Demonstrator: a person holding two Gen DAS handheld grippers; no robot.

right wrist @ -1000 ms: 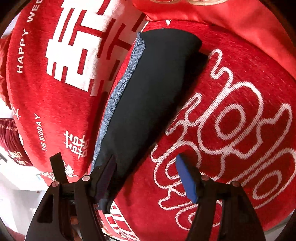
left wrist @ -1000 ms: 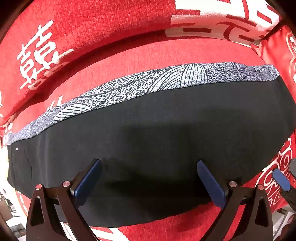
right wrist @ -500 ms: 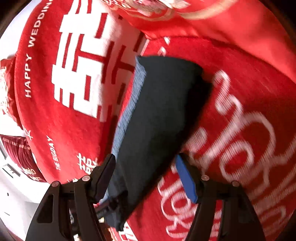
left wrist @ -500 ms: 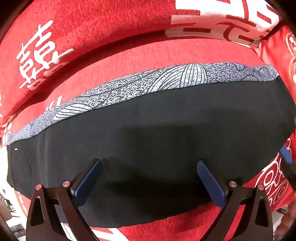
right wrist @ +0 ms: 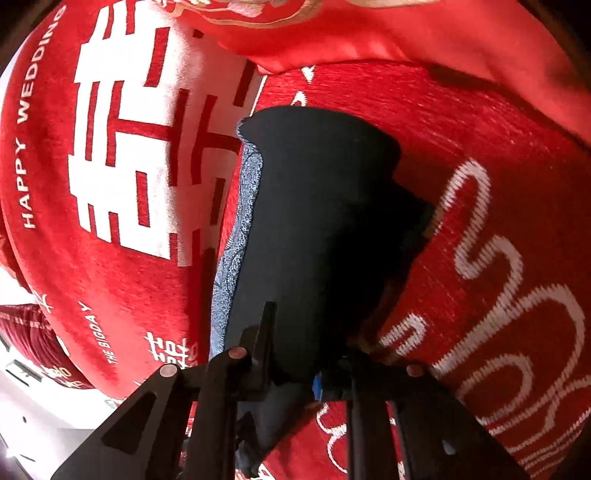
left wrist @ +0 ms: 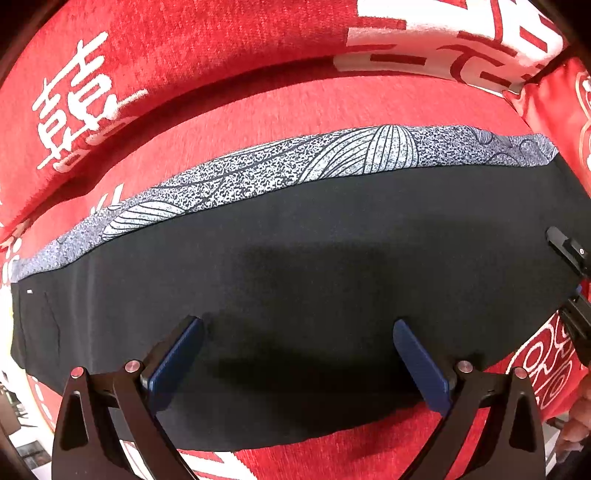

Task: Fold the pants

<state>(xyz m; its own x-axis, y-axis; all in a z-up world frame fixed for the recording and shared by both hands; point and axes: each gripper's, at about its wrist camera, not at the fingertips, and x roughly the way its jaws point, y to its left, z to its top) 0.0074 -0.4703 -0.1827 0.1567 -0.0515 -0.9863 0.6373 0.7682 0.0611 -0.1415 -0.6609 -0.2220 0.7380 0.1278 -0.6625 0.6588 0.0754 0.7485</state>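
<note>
right fingers: my right gripper (right wrist: 295, 373) has just been closing; its jaws now pinch the near end of the black pants (right wrist: 317, 229), cloth bunched between the pads.
left fingers: my left gripper (left wrist: 297, 354) points straight down with blue pads (left wrist: 177, 363) spread wide, cloth beneath and nothing clamped. I can't tell if the tips touch the fabric.
pants, left view: black pants (left wrist: 314, 266) lie flat in a long band from 9 to 3 o'clock, patterned grey strip (left wrist: 280, 171) along the 12 o'clock edge.
pants, right view: the band runs from the jaws toward 12 o'clock; grey strip (right wrist: 236, 236) on the 9 o'clock side, far end slightly curled.
right gripper, left view: right gripper (left wrist: 570, 284) sits at the 3 o'clock end of the pants.
surface: red sofa cover (left wrist: 277, 99) with white characters under everything; "HAPPY WEDDING" lettering (right wrist: 26, 133) at 9 o'clock in the right view.
beyond: red satin cushion (right wrist: 388, 29) at 12 o'clock.
</note>
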